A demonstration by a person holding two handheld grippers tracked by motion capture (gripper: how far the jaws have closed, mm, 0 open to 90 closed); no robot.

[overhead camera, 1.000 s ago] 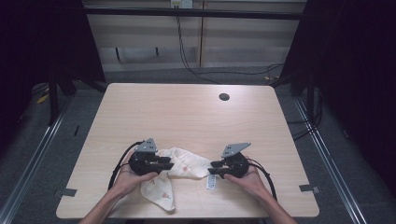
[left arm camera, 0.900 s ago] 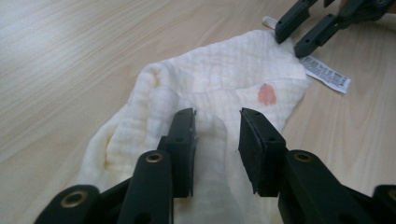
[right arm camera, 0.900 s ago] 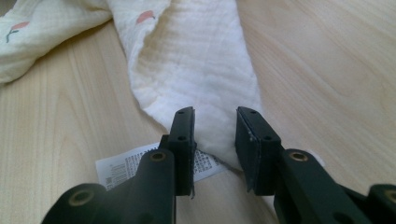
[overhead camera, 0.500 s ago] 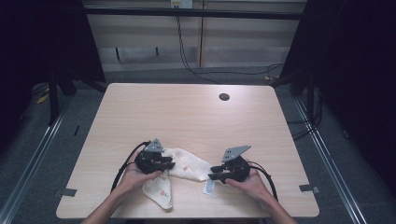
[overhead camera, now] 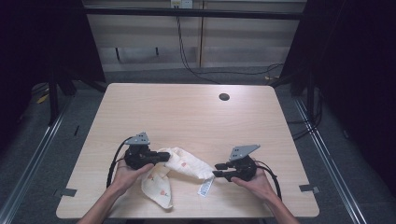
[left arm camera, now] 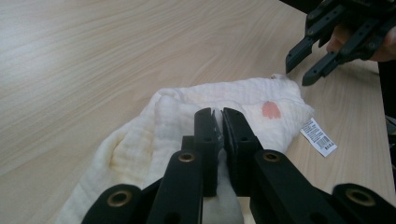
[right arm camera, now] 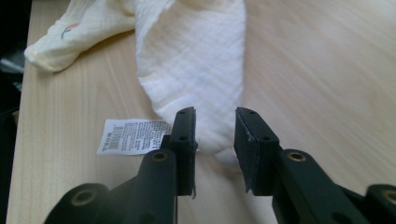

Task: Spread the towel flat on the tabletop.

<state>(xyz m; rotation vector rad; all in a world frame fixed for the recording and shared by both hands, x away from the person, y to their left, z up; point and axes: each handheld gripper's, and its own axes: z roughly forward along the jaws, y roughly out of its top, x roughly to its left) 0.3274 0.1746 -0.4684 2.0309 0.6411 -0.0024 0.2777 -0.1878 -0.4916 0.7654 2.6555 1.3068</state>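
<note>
Wood table [overhead camera: 187, 116], round grommet hole [overhead camera: 224, 97], floor cables [overhead camera: 224, 74] behind

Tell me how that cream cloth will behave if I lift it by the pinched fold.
The cloth looks thin and crinkled, lying in soft folds, so it will probably droop rather than hold shape. The left gripper has just closed on a fold; it likely lifts lightly. The loose end between the right gripper's open fingers may drag, with the label trailing.

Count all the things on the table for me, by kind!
Black two-jaw tongs: 2, left and right
Cream crinkled cotton cloth: 1
White printed paper-like label at the cloth's end: 1
Dark round hole in the light wooden table: 1
Total: 5
</note>
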